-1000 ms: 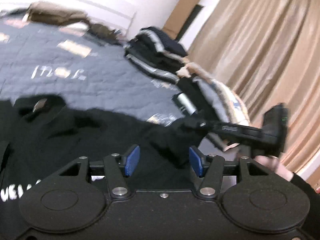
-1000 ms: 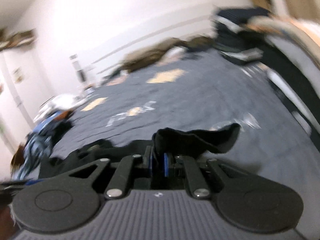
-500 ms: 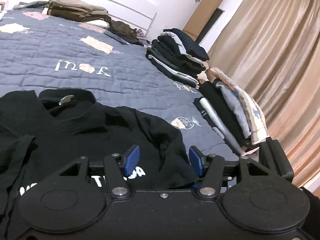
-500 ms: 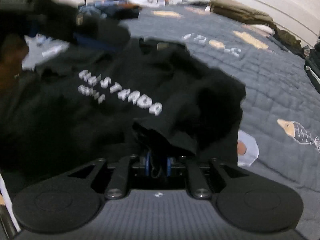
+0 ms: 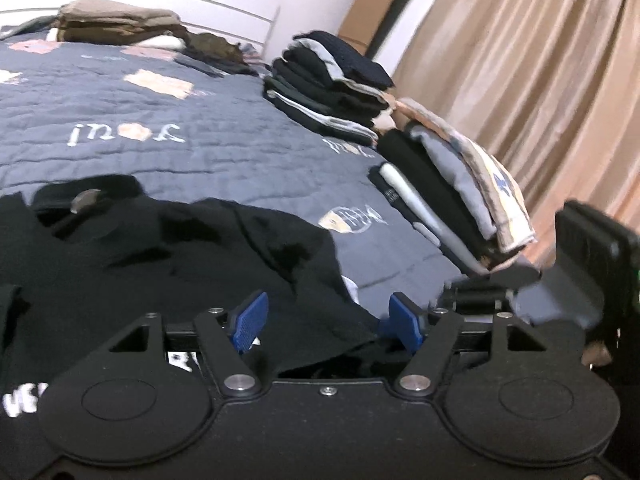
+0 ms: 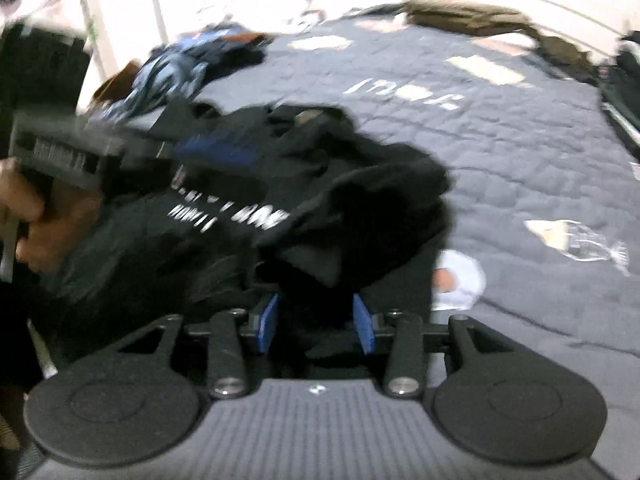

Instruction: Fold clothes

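1. On my left wrist feed, my left gripper (image 5: 326,322) has its blue pads spread wide with nothing pinched between them. The black T-shirt (image 5: 168,256) lies rumpled on the grey quilt (image 5: 224,148) right ahead of the fingers, and a fold of it lies between and under the pads, though I can't tell if it touches either one. Its collar points towards the headboard, and white lettering shows at the lower left.
2. On the same feed, two stacks of folded clothes (image 5: 332,80) sit along the quilt's right edge beside the beige curtain (image 5: 532,72). More folded brown items (image 5: 116,20) lie near the headboard. The other gripper's dark body shows blurred at the far right.
3. On my right wrist feed, the picture is motion-blurred. My right gripper (image 6: 316,322) has its jaws parted, and a bunched piece of the black T-shirt (image 6: 348,208) lies in the gap; neither pad appears to press on it.
4. Also there, the left gripper (image 6: 168,152) sits over the shirt's far left side, held by a hand (image 6: 36,220). A heap of blue clothes (image 6: 176,68) lies beyond.
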Demonstrator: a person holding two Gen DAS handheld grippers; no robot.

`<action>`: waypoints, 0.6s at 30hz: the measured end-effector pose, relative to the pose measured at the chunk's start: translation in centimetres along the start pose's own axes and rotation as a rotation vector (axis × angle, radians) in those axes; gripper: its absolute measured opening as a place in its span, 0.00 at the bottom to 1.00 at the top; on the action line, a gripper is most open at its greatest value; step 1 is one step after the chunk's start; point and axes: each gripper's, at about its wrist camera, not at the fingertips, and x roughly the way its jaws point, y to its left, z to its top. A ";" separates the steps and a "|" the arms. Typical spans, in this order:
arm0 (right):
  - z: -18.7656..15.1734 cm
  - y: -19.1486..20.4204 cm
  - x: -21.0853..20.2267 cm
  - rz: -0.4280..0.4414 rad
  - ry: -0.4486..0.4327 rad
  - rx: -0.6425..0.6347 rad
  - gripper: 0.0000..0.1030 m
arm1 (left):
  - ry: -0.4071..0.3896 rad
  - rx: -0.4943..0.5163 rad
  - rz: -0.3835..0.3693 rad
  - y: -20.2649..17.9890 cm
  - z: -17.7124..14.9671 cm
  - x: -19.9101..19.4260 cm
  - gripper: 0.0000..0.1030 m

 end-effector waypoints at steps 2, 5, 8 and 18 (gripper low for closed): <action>-0.1 -1.4 -0.5 -0.041 -0.026 0.060 0.43 | 0.011 0.003 -0.006 -0.3 -0.1 0.8 0.65; -0.6 -3.4 -0.4 -0.121 -0.044 0.150 0.44 | 0.030 0.009 -0.011 -0.6 -0.2 1.9 0.65; -1.3 -4.2 0.8 -0.159 -0.006 0.190 0.44 | 0.057 0.034 -0.006 -0.7 0.0 3.0 0.65; -2.1 -4.3 3.1 -0.167 0.023 0.257 0.37 | 0.113 0.011 0.040 1.4 -0.8 4.1 0.11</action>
